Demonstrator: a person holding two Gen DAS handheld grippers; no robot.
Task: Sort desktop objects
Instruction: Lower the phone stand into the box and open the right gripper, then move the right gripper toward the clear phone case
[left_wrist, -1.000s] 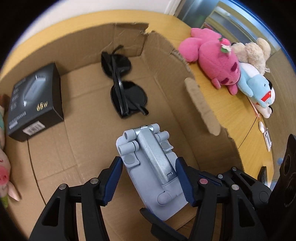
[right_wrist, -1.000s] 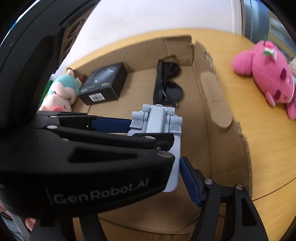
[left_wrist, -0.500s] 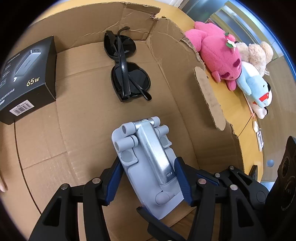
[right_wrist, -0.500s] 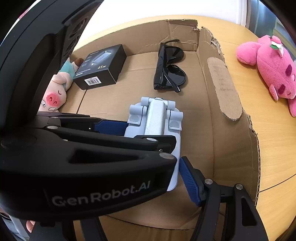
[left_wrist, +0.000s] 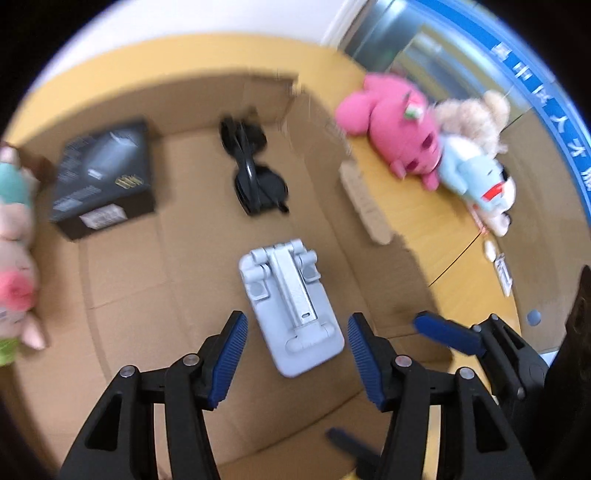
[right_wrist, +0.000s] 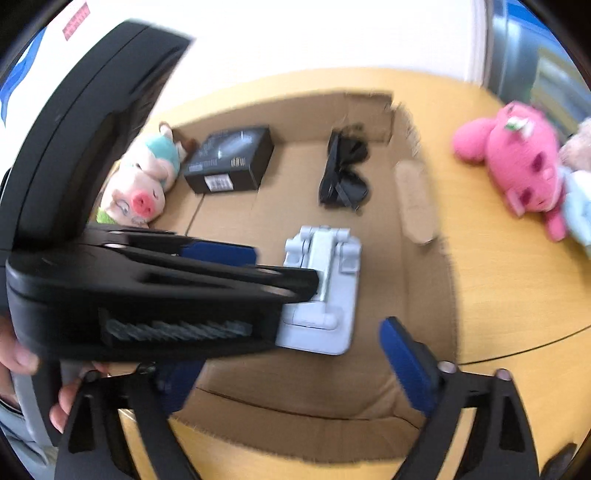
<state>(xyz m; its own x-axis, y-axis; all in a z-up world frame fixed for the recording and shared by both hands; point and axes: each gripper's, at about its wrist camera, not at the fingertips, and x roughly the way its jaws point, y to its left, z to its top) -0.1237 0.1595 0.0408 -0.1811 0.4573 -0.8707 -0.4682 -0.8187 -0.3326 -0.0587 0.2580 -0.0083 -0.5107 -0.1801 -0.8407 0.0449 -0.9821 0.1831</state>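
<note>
A light grey folding phone stand (left_wrist: 291, 306) lies flat on the floor of the cardboard box (left_wrist: 122, 295); it also shows in the right wrist view (right_wrist: 321, 291). My left gripper (left_wrist: 295, 350) is open just behind the stand, its blue pads apart and not touching it. My right gripper (right_wrist: 291, 373) is open and empty at the box's near edge, partly hidden behind the left gripper's body. Black sunglasses (left_wrist: 255, 173) and a black 65W charger box (left_wrist: 103, 177) lie farther back in the cardboard box.
A pig plush (right_wrist: 144, 184) lies at the box's left wall. A pink plush (left_wrist: 395, 125), a beige plush (left_wrist: 476, 118) and a light blue plush (left_wrist: 476, 177) lie on the wooden table (right_wrist: 517, 288) to the right of the box.
My left gripper has opened and let go of the phone stand, which now lies on the box floor. The gripper has pulled back and up. Both views are blurred by motion.
</note>
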